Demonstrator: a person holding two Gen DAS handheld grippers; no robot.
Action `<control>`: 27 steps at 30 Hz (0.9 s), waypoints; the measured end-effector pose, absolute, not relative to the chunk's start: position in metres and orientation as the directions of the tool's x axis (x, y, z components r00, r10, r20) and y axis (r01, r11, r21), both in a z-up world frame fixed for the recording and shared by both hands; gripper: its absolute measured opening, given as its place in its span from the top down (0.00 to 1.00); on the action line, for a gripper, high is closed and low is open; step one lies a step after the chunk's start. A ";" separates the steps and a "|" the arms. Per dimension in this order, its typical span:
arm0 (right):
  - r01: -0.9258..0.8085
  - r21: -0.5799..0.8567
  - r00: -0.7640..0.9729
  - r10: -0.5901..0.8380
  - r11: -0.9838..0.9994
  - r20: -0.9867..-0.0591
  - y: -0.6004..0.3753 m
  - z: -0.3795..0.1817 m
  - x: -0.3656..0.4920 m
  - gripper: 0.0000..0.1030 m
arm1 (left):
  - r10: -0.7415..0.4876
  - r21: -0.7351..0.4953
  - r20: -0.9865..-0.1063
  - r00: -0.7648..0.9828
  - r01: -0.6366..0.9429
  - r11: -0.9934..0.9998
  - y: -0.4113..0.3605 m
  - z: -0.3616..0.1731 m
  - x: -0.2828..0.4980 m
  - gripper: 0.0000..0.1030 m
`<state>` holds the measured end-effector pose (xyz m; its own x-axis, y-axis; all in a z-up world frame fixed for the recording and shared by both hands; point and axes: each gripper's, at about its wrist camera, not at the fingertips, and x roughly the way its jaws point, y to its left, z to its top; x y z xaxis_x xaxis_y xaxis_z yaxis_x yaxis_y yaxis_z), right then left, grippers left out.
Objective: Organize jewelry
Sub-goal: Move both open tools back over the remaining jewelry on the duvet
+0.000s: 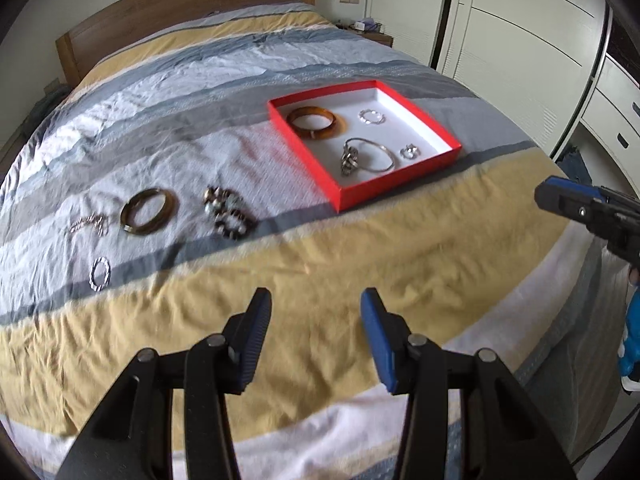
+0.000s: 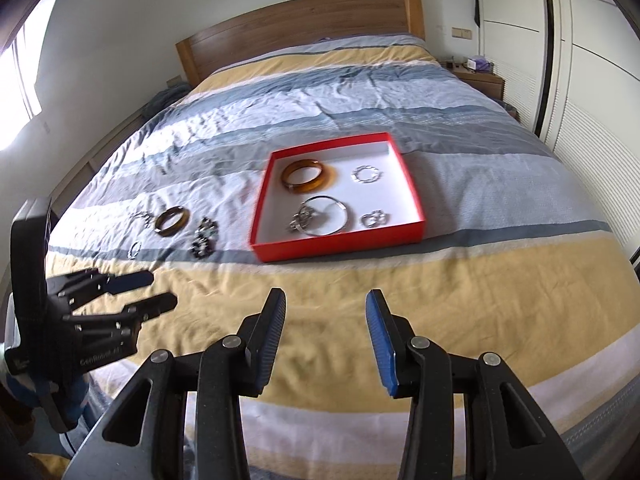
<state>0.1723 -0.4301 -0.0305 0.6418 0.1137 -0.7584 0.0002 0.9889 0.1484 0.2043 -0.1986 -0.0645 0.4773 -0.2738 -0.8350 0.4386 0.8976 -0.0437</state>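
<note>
A red tray (image 1: 396, 186) (image 2: 340, 246) lies on the bed. It holds an amber bangle (image 1: 317, 122) (image 2: 303, 176), a silver bangle with charms (image 1: 370, 156) (image 2: 324, 216), a small beaded ring (image 1: 371, 116) (image 2: 366, 174) and small rings (image 1: 410, 152) (image 2: 373, 219). Left of it on the cover lie a brown bangle (image 1: 148, 211) (image 2: 173, 220), dark beaded bracelets (image 1: 228, 211) (image 2: 204, 238), a silver chain (image 1: 90, 224) and a silver ring (image 1: 100, 274) (image 2: 135, 249). My left gripper (image 1: 316, 312) (image 2: 162, 290) is open and empty. My right gripper (image 2: 326, 312) is open and empty; its side shows in the left view (image 1: 580, 208).
The striped bed cover (image 1: 320, 256) fills both views, with a wooden headboard (image 2: 304, 24) at the back. White wardrobe doors (image 2: 580, 60) and a bedside table (image 2: 478, 76) stand on the right. The bed's front edge runs just under both grippers.
</note>
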 end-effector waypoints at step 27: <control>-0.166 0.140 0.623 0.214 0.976 -0.752 -0.282 -0.003 0.126 0.56 | -0.065 -0.063 -0.772 0.632 0.025 0.998 0.018 -0.030 0.119 0.52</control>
<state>0.1259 -0.2824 -0.0027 0.6229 0.2140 -0.7525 -0.1663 0.9761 0.1399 0.1188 0.0185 -0.0299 0.6319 -0.0652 -0.7723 0.0254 0.9977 -0.0635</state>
